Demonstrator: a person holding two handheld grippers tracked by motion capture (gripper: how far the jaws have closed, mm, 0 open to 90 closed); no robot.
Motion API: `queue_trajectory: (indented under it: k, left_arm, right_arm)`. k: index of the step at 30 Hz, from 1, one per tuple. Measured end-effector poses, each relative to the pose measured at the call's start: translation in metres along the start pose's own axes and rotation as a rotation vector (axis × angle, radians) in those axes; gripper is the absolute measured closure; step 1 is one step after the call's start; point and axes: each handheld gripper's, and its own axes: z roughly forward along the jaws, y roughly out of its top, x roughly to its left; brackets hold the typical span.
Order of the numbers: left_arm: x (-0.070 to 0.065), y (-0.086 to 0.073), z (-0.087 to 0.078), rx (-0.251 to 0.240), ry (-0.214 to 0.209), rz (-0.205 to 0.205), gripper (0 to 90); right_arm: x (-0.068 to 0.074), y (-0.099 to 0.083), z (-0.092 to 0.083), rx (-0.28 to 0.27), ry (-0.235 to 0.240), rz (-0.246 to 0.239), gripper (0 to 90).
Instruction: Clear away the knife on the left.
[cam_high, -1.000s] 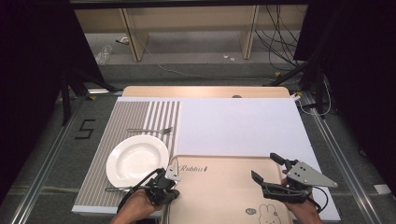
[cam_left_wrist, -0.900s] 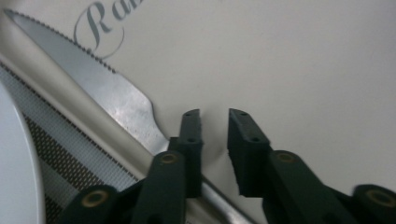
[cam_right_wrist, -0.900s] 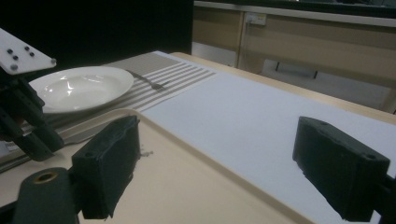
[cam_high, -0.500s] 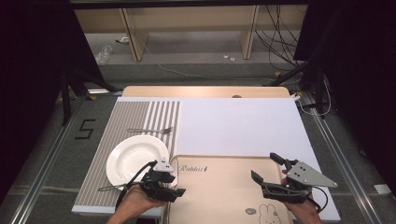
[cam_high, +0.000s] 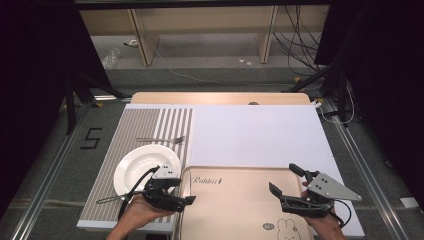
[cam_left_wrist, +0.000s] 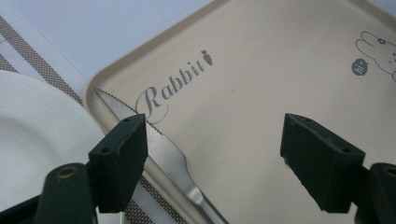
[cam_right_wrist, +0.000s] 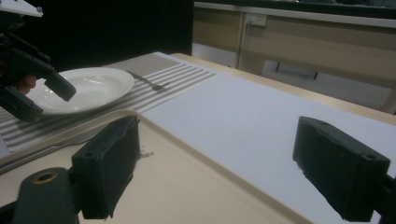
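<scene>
Beige tray (cam_high: 235, 200) lies on white table sheet (cam_high: 255, 135).

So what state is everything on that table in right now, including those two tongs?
Left tongs: open, holding nothing.
Right tongs: open, holding nothing.
White plate: empty, upright on the striped mat.
Knife: lying flat across the tray's edge.
Fork: lying flat on the mat.
Rabbit tray: empty inside.
</scene>
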Motion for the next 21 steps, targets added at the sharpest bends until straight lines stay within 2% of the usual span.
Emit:
queue_trajectory:
  k: [14,17,21]
  left_arm:
    - [0.013,0.007,-0.02,-0.11,0.042,-0.044,18.9]
    - [0.018,0.007,-0.024,-0.137,0.056,-0.065,18.9]
    - [0.024,0.007,-0.029,-0.15,0.073,-0.084,19.0]
  right_arm:
    - [-0.002,-0.001,-0.001,-0.003,0.001,0.012,15.6]
    - [-0.003,-0.001,-0.001,-0.004,0.0,0.013,15.5]
    - [-0.004,-0.001,-0.001,-0.008,0.0,0.017,15.5]
